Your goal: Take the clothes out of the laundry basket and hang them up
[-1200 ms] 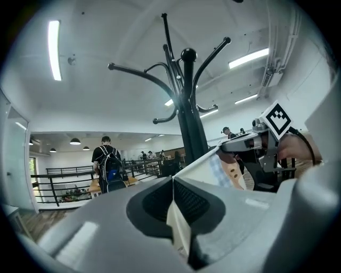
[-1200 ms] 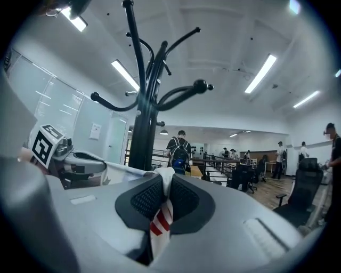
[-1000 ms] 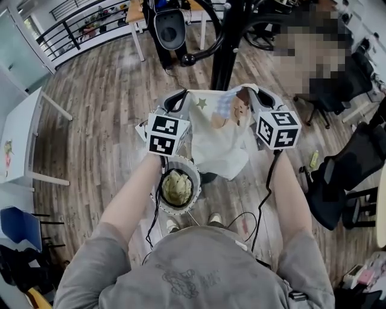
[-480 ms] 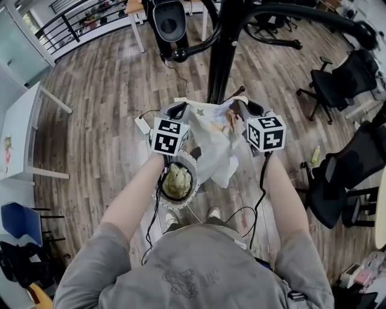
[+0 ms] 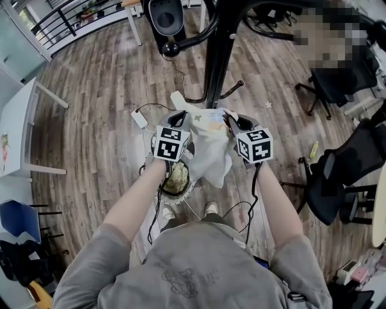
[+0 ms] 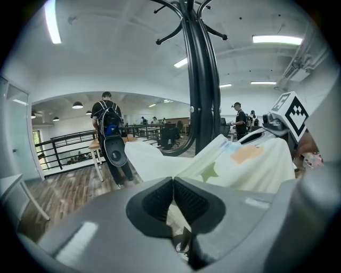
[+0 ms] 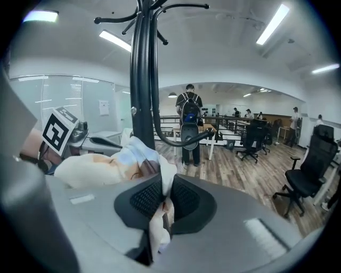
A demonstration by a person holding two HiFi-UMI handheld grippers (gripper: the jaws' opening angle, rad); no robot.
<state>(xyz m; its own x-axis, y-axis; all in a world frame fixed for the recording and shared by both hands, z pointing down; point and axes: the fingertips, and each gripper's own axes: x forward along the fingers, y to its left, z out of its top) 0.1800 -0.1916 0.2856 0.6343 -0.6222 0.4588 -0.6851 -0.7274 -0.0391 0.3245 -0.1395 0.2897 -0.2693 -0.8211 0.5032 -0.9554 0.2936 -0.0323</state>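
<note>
Cloth is caught at two points. The left gripper (image 5: pixel 180 118) has its jaws pressed together on a thin fold at one upper edge of the white garment (image 5: pixel 211 148). The right gripper (image 5: pixel 233 122) is clamped on a thicker bunch at the opposite upper edge, and a tail of fabric spills down below its pads. Holding both top edges keeps the printed garment hanging lengthwise, with its neck side up. That is probably so it can be carried to the coat stand (image 5: pixel 217 60) and draped over one of the hooks (image 6: pixel 184 9) high above the jaws.

The garment hangs clear of the laundry basket (image 5: pixel 184 191), above and just beyond its far rim. The basket stands on the wooden floor (image 5: pixel 102 90) close to the foot of the stand, beneath the person's left forearm, and a yellowish-green piece (image 5: pixel 176 176) lies inside it – so more is left to hang.

A second ago the grippers were well apart and the garment was stretched nearly flat between them, its star and cartoon print open to the head view. Now the two grippers sit much closer together, so the cloth has slackened – it sags in a narrow, folded bundle between them. The pair has also moved nearer the stand's black pole. Neither grip has changed, and the basket's contents look the same.
</note>
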